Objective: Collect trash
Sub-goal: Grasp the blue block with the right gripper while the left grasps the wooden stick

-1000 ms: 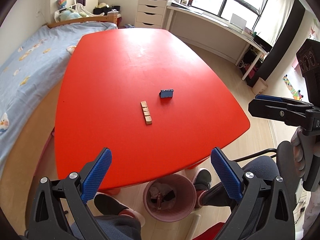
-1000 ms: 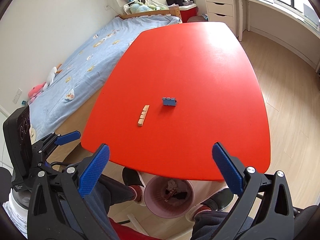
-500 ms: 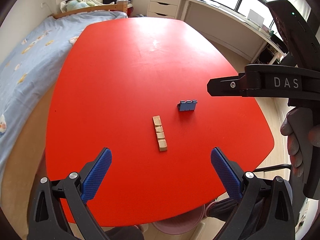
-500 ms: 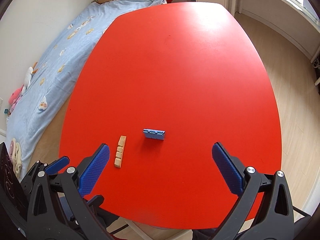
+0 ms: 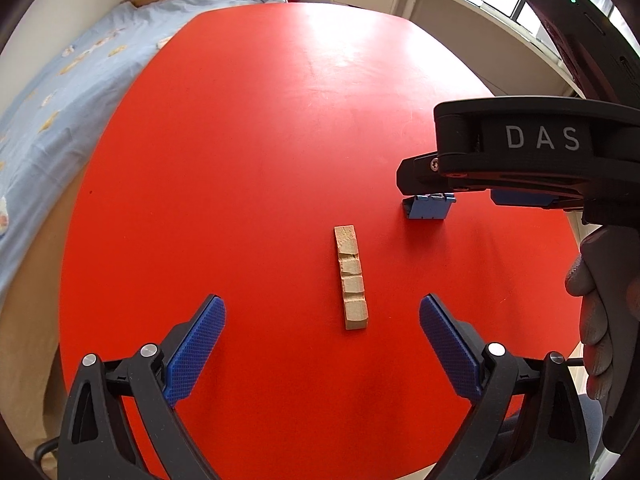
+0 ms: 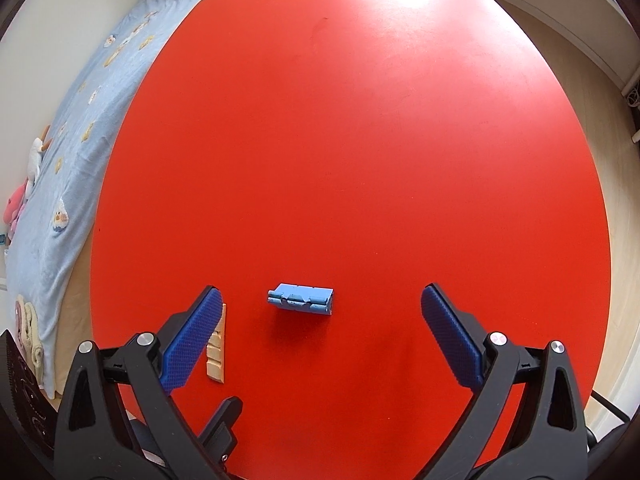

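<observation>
The left gripper (image 5: 322, 330) hangs low over the near end of the red table (image 5: 248, 128) with its blue pads spread wide and nothing between them. Straight ahead of it, a little right of the centre line between the pads, lies the notched wooden strip (image 5: 351, 276). The strip's long axis runs away from the gripper, almost along the line of its fingers, so the pads stand on either side of its narrow width; I judge that a short push forward and down would let them close across it without any turning of the wrist. The right gripper (image 6: 322, 330) is likewise open and empty, and it hovers above the small blue plastic piece (image 6: 301, 299), which lies just ahead of the gap between the pads, a touch left of centre. That piece lies crosswise to the right gripper's fingers, its long axis running from pad to pad, so a squeeze there would meet its ends, not its sides; the spread looks ample for that. Taking the strip as the landmark, the blue piece sits just beyond it and off to the right, apart from it, nearer to the right gripper. Left of the strip, past the table's edge, runs a bed with a pale blue cover (image 5: 52, 92).
</observation>
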A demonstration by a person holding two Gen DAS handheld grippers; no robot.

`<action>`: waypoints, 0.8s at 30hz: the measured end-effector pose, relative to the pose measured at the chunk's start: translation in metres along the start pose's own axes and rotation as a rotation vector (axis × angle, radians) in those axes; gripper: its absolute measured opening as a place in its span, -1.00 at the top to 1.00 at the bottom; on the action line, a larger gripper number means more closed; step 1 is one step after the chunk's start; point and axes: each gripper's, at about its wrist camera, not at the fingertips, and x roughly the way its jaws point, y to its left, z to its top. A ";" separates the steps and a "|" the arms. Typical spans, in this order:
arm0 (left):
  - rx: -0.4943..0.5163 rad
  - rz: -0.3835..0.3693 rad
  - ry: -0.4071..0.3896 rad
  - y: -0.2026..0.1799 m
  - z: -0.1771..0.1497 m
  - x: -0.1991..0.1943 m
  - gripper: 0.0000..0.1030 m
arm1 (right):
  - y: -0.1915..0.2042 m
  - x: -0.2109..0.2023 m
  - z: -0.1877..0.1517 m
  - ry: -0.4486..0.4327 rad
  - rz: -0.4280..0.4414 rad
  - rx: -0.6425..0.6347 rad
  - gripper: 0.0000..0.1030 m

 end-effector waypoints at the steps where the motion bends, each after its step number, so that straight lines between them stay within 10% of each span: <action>1: -0.003 0.005 0.005 -0.001 0.000 0.001 -0.64 | -0.001 0.002 0.000 0.005 0.000 0.003 -0.70; 7: 0.002 0.039 -0.015 -0.006 0.000 0.001 -0.33 | 0.000 0.007 -0.001 0.008 -0.007 -0.003 -0.41; 15: 0.020 0.062 -0.009 -0.008 0.000 -0.003 0.68 | 0.002 0.004 -0.004 0.022 -0.035 -0.031 0.16; 24: 0.048 0.027 0.002 -0.006 0.001 -0.002 0.79 | 0.004 0.004 -0.006 0.022 -0.034 -0.055 0.36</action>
